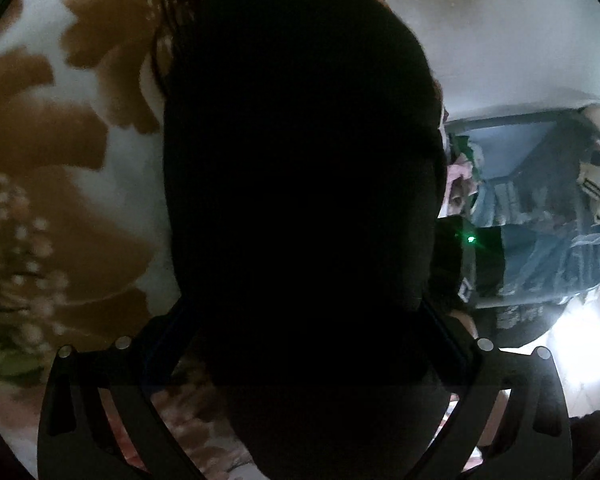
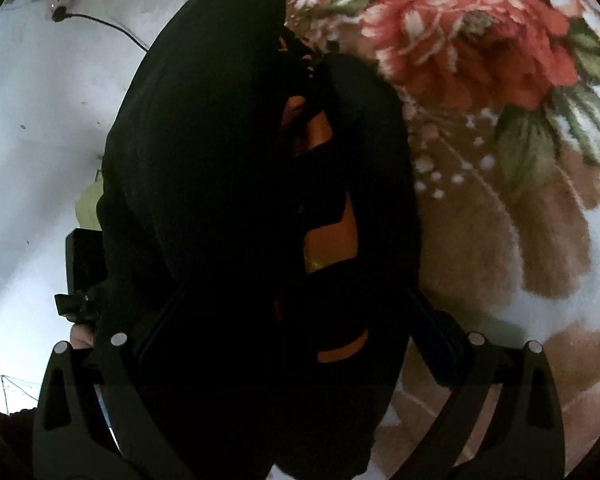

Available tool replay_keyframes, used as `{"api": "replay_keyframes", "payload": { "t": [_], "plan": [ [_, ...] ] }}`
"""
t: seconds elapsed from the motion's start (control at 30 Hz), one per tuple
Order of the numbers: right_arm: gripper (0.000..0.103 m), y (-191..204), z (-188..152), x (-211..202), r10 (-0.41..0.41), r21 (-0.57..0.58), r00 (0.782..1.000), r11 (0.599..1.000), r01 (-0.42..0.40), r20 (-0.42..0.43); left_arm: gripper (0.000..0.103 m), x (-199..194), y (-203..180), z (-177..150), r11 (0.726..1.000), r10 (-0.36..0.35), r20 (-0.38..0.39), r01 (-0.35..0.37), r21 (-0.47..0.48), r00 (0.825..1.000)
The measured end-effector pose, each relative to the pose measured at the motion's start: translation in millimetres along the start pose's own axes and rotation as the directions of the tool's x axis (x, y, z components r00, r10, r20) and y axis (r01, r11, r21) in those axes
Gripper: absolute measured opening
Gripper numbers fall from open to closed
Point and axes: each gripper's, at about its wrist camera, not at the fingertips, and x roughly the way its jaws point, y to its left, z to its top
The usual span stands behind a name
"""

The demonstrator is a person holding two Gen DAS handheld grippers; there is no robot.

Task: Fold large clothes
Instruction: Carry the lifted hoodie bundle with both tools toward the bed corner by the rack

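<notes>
Black garment [image 1: 300,184] bunched between the left tool [image 1: 304,332] fingers, above floral blanket [image 1: 60,128].

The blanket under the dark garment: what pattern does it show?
Large red and brown flowers with green leaves on white blanket, clearest in the right wrist view.

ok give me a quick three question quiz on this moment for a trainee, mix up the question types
1. True or false: the black garment fills the space between the fingers of the right gripper.
2. Multiple choice: which colour shows in patches on the garment in the right wrist view? A. blue B. orange C. yellow
3. Short answer: what pattern does the blanket under the garment carry?

Key
1. True. Dark cloth also fills the left gripper, though the fingertips are hidden in both views.
2. B, the orange patches.
3. Large flowers, red and brown with green leaves, on a pale ground.
</notes>
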Motion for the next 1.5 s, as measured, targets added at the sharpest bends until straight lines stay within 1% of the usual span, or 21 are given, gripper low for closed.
{"api": "replay_keyframes", "payload": {
  "t": [0.07,0.13,0.2,0.27,0.33,0.4,0.5,0.57,0.67,0.77,0.87,0.93,1.03,1.13,1.23,1.3,1.33,1.37,1.4,1.47,1.5],
  "plan": [
    [0.099,0,-4,1,-0.009,-0.015,1.000,1.000,0.009,0.018,0.099,13,0,-3,1.000,-0.008,-0.004,0.008,-0.007,1.000],
    [0.099,5,-8,2,-0.032,-0.027,0.999,0.999,0.033,0.035,0.099,19,-9,-7,0.999,0.037,0.009,-0.038,0.031,0.999],
    [0.099,10,-12,0,-0.041,-0.026,0.998,0.999,0.042,0.056,0.099,21,-18,-9,0.996,0.065,0.020,-0.066,0.057,0.998],
    [0.085,22,-16,-5,-0.044,-0.053,0.996,0.997,0.048,0.078,0.098,21,-22,-11,0.996,0.067,0.029,-0.069,0.064,0.997],
    [0.058,45,-20,-8,-0.090,-0.123,0.990,0.987,0.103,0.104,0.092,19,-26,-15,0.994,0.069,0.042,-0.072,0.082,0.997],
    [0.052,65,-25,-11,-0.154,-0.173,0.980,0.969,0.174,0.123,0.082,16,-38,-21,0.988,0.077,0.051,-0.083,0.129,0.996],
    [0.047,80,-33,-15,-0.179,-0.199,0.972,0.958,0.208,0.150,0.075,13,-47,-33,0.986,0.063,0.061,-0.072,0.151,0.996],
    [0.045,90,-41,-21,-0.183,-0.221,0.968,0.950,0.219,0.170,0.073,10,-55,-37,0.983,0.054,0.078,-0.067,0.168,0.995],
    [0.044,103,-59,-40,-0.181,-0.255,0.964,0.940,0.228,0.194,0.073,4,-81,-49,0.972,0.055,0.090,-0.074,0.222,0.994],
    [0.044,102,-81,-69,-0.162,-0.257,0.962,0.941,0.218,0.221,0.072,2,-110,-62,0.963,0.054,0.081,-0.073,0.258,0.995],
    [0.044,105,-109,-106,-0.162,-0.253,0.952,0.940,0.229,0.260,0.072,5,-146,-80,0.953,0.054,0.067,-0.072,0.294,0.996],
    [0.044,104,-120,-133,-0.164,-0.242,0.944,0.941,0.237,0.287,0.072,14,-175,-95,0.943,0.050,0.053,-0.065,0.327,0.997],
    [0.044,99,-146,-183,-0.183,-0.221,0.921,0.938,0.268,0.343,0.072,32,-222,-114,0.924,0.034,0.026,-0.041,0.379,0.999],
    [0.044,90,-174,-245,-0.209,-0.181,0.890,0.936,0.302,0.405,0.072,58,-274,-133,0.904,0.004,-0.011,0.001,0.429,1.000],
    [0.044,78,-200,-308,-0.241,-0.129,0.850,0.933,0.336,0.469,0.072,93,-330,-148,0.875,-0.033,-0.062,0.059,0.480,0.998],
    [0.044,66,-222,-356,-0.273,-0.082,0.814,0.928,0.363,0.512,0.072,120,-371,-158,0.850,-0.055,-0.103,0.101,0.517,0.993],
    [0.044,59,-231,-376,-0.290,-0.058,0.797,0.925,0.374,0.530,0.072,129,-383,-160,0.839,-0.064,-0.122,0.119,0.531,0.990],
    [0.044,52,-234,-391,-0.304,-0.039,0.785,0.922,0.385,0.540,0.072,142,-402,-165,0.826,-0.072,-0.143,0.140,0.547,0.987],
    [0.044,43,-245,-419,-0.330,-0.008,0.763,0.916,0.402,0.556,0.072,159,-425,-171,0.812,-0.082,-0.171,0.165,0.560,0.982],
    [0.044,30,-261,-459,-0.367,0.034,0.732,0.904,0.427,0.574,0.072,185,-454,-183,0.787,-0.107,-0.222,0.219,0.577,0.969],
    [0.044,21,-271,-487,-0.400,0.065,0.708,0.891,0.450,0.581,0.072,203,-473,-189,0.775,-0.123,-0.252,0.252,0.580,0.960]
  ]
}}
